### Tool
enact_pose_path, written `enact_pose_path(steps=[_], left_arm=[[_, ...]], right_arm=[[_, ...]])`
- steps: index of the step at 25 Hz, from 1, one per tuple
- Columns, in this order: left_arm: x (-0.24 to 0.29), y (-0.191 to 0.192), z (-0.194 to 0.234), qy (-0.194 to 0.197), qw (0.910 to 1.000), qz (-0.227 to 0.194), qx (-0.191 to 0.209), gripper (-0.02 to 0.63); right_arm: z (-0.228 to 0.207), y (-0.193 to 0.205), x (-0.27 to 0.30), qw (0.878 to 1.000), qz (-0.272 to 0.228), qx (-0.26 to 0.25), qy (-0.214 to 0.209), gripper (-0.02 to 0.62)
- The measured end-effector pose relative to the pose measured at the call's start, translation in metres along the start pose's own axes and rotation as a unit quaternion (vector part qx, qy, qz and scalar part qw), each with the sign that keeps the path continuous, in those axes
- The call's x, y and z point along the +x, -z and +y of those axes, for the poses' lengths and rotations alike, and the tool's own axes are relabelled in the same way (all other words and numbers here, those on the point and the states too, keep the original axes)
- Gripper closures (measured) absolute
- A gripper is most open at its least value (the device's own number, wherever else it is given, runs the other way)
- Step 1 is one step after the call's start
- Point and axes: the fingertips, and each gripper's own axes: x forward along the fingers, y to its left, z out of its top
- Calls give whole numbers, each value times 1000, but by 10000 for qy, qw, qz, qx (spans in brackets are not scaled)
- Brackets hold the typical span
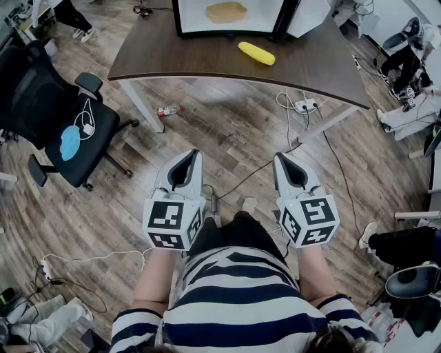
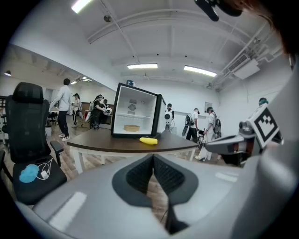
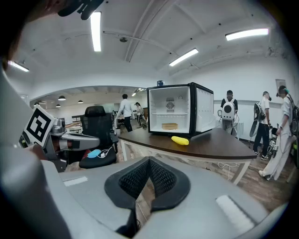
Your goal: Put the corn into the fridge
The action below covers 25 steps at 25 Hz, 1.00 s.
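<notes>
A yellow corn cob [image 1: 256, 53] lies on the dark brown table [image 1: 172, 62], just in front of the open mini fridge [image 1: 227, 17]. The corn [image 2: 149, 140] and the fridge [image 2: 135, 116] also show far ahead in the left gripper view, and the corn [image 3: 180, 140] in the right gripper view. A shallow wooden bowl [image 1: 226, 12] sits inside the fridge. My left gripper [image 1: 187, 162] and right gripper [image 1: 284, 164] are held side by side over the floor, well short of the table. Both are shut with nothing between the jaws.
A black office chair [image 1: 65, 131] with a blue item stands at the left. Cables and a power strip [image 1: 305, 105] lie on the wood floor under the table. A small bottle [image 1: 167, 110] lies by a table leg. People stand at the far end of the room.
</notes>
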Motion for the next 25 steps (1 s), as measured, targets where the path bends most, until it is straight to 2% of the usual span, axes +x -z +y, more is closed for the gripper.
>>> enact_pose_path(steps=[7, 12, 25], left_arm=[[38, -2, -13, 19, 9999, 73, -91, 606], [73, -8, -27, -103, 9998, 104, -125, 606], [182, -36, -73, -422, 9986, 183, -267, 606]], right_arm=[[-37, -3, 20, 9999, -29, 96, -14, 603], [-75, -2, 38, 9998, 45, 123, -140, 602], [-167, -17, 96, 9950, 112, -38, -993, 601]])
